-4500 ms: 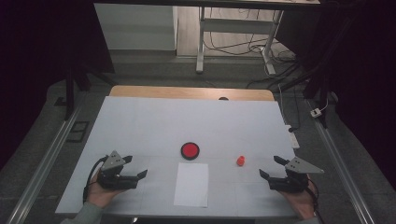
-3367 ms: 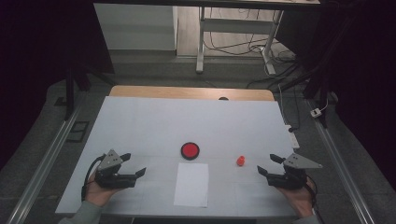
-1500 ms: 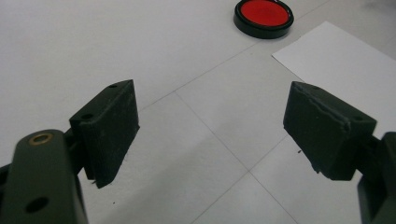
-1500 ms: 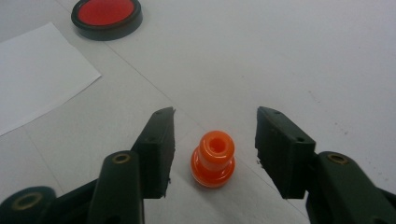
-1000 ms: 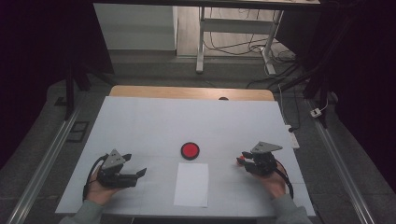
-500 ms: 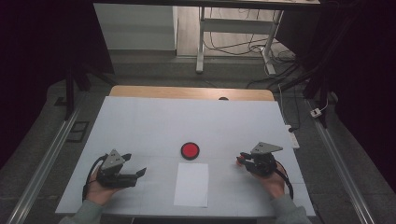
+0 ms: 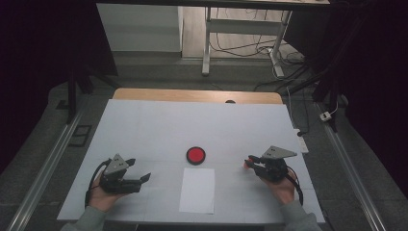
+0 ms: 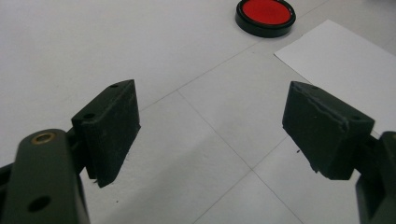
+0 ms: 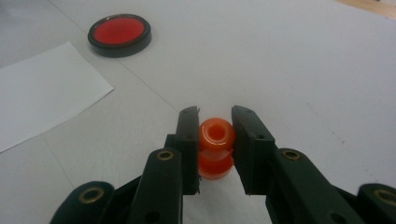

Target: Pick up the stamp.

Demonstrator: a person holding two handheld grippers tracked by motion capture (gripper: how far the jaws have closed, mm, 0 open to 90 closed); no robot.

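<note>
A small orange spool-shaped piece (image 9: 215, 135) stands on the white table sheet (image 7: 159, 130), and my right gripper (image 9: 215, 116) is shut on it, one black pad on each side. From above, the piece (image 7: 246, 165) peeks out at the tip of that right gripper (image 7: 250, 162), right of centre. A round red disc with a black rim (image 7: 196, 155) lies mid-table, with a white paper sheet (image 7: 197, 190) just in front of it. My left gripper (image 7: 139, 169) rests at the near left, open, its jaws (image 8: 212, 107) wide apart over bare table.
A wooden strip (image 7: 192, 95) runs along the table's far edge. Metal rails (image 7: 43, 168) flank both sides. A small white box (image 7: 300, 140) sits at the right edge. Beyond the table are a metal stand and floor cables.
My right gripper has come in from the right edge to the orange piece, which lay free before, and has shut on it. The left gripper has stayed in place, open.
</note>
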